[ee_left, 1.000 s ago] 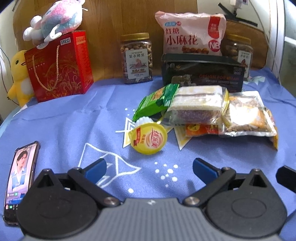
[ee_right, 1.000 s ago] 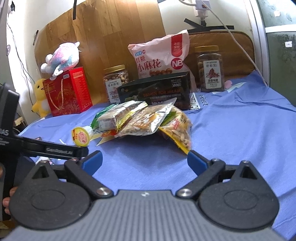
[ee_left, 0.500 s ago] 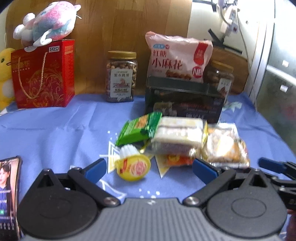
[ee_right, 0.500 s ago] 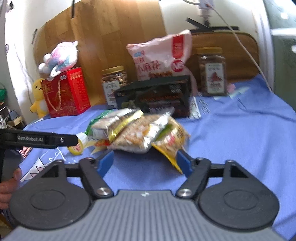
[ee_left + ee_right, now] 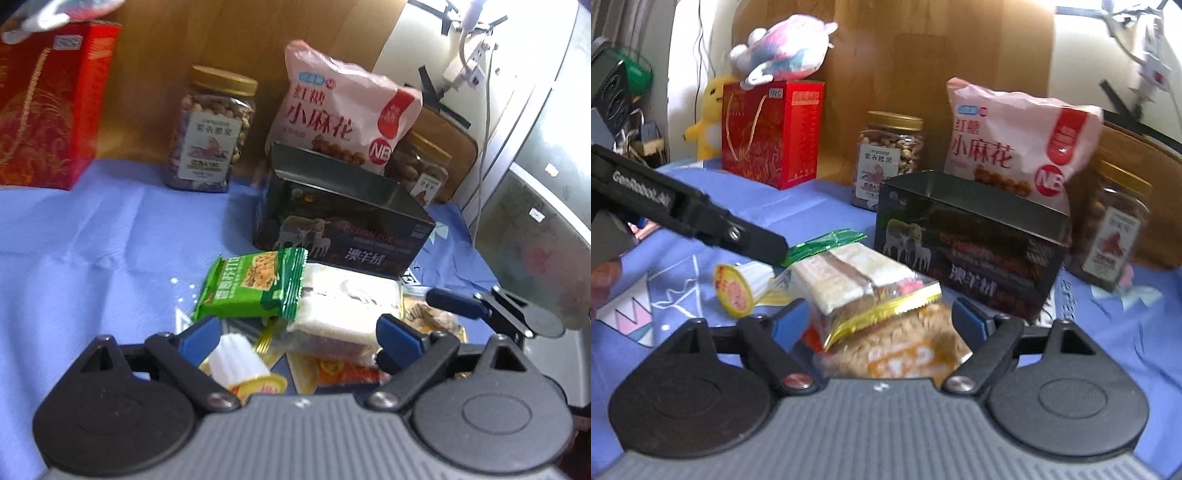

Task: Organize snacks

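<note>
Viewing left wrist: left gripper (image 5: 295, 332) spread, jaws just narrowed slightly, astride snack pile (image 5: 332, 314), gripping nothing
Dark box (image 5: 343, 218): open-topped at 12 o'clock, contents hidden
Jar (image 5: 210, 129): nuts, 11 o'clock
Right wrist: right gripper (image 5: 882, 325) spread, jaws just widened, peanut packet (image 5: 897, 350) between, unpinched
Pink bag (image 5: 1015, 144): behind box

"小麻花" and "NB" on the pink bag (image 5: 347, 122); "澳羊绒" on the dark box (image 5: 343, 232).

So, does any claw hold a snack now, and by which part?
Nothing is held. The left claw and the right claw are both open around the snack pile, with no finger pressing on a packet.
</note>
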### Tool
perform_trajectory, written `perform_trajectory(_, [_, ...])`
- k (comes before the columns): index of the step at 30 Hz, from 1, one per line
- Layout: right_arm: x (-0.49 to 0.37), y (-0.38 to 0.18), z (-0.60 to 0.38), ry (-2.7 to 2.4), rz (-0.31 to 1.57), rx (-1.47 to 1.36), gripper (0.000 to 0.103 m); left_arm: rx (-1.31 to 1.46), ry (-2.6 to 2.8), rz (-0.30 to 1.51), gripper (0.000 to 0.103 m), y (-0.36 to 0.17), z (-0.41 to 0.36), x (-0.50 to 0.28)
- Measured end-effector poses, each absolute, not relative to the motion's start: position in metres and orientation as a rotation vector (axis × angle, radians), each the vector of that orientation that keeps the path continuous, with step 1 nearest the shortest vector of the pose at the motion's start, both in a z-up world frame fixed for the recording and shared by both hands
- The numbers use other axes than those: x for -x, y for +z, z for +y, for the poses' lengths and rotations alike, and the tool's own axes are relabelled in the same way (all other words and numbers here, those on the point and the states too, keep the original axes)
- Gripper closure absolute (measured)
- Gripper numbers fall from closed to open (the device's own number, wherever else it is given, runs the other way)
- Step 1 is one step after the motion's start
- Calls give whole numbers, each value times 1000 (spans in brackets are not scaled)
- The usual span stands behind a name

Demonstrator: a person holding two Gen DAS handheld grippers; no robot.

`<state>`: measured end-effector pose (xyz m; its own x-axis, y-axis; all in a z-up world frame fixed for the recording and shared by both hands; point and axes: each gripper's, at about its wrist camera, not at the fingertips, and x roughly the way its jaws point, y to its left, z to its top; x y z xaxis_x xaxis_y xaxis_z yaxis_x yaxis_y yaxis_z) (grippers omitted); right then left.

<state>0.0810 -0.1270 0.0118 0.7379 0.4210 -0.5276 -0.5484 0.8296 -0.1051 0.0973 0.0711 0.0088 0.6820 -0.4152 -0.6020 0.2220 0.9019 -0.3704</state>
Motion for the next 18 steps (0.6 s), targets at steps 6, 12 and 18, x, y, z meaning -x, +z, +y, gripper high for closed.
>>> perform_trajectory(6, [-95,1,-116,622,528,303,24,328,-416,792,28,-5,60,-119])
perform_trajectory(12, [-79,4,-117,656,508,296,73,326,-421,782,36,2,50,-106])
perform_trajectory(18, [-60,22,-134,628,426,225,83,362,-456,727,38,28,46,-91])
